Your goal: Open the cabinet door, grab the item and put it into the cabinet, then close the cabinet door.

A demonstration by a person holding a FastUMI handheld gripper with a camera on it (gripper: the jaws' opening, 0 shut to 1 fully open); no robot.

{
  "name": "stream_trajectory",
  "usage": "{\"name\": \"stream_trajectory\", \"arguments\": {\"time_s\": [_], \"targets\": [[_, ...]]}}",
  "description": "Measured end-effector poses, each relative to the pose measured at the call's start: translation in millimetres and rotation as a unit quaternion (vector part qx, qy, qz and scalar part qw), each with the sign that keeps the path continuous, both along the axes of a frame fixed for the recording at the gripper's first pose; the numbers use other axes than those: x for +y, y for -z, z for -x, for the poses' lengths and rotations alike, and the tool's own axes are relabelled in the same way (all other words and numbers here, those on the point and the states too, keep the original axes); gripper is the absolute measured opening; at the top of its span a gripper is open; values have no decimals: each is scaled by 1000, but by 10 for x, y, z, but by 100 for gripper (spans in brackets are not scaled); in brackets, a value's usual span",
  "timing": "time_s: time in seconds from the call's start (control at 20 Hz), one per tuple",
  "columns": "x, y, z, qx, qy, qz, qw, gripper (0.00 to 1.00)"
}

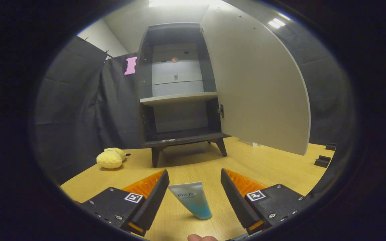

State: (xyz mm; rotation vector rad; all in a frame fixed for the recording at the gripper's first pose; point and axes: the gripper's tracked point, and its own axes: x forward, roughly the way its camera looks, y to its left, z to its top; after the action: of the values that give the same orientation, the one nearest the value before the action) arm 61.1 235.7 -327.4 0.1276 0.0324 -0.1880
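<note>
A small dark cabinet [179, 100] stands on the wooden table beyond the fingers, its grey door [256, 83] swung wide open to the right. One pale shelf [179, 98] divides the inside; both compartments look bare apart from a small flat scrap on the bottom board. A white-to-blue tube [191, 199] lies on the table between the fingers, its flat end pointing toward the cabinet. My gripper [194, 179] is open, with a gap on each side of the tube and neither finger touching it.
A yellow plush toy [111, 158] sits on the table [280, 164] left of the cabinet's legs. Small dark blocks [323, 160] lie at the table's right edge, past the door. Black cloth walls the booth behind. A fingertip [201, 238] shows beneath the tube.
</note>
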Motion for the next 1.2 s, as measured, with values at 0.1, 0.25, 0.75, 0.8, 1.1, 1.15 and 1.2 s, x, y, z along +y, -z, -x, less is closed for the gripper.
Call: {"name": "stream_trajectory", "arguments": {"time_s": [0.1, 0.25, 0.75, 0.8, 1.1, 1.15, 1.2], "targets": [[-72, -29, -4, 2, 2, -6, 1000, 96], [-104, -173, 5, -13, 0, 1, 1000, 95], [-35, 882, -112, 104, 34, -4, 994, 94], [-47, 954, -128, 110, 35, -3, 993, 92], [0, 825, -172, 95, 5, 17, 995, 61], [-12, 739, -174, 89, 2, 22, 996, 59], [-18, 659, -176, 85, -1, 24, 996, 59]]}}
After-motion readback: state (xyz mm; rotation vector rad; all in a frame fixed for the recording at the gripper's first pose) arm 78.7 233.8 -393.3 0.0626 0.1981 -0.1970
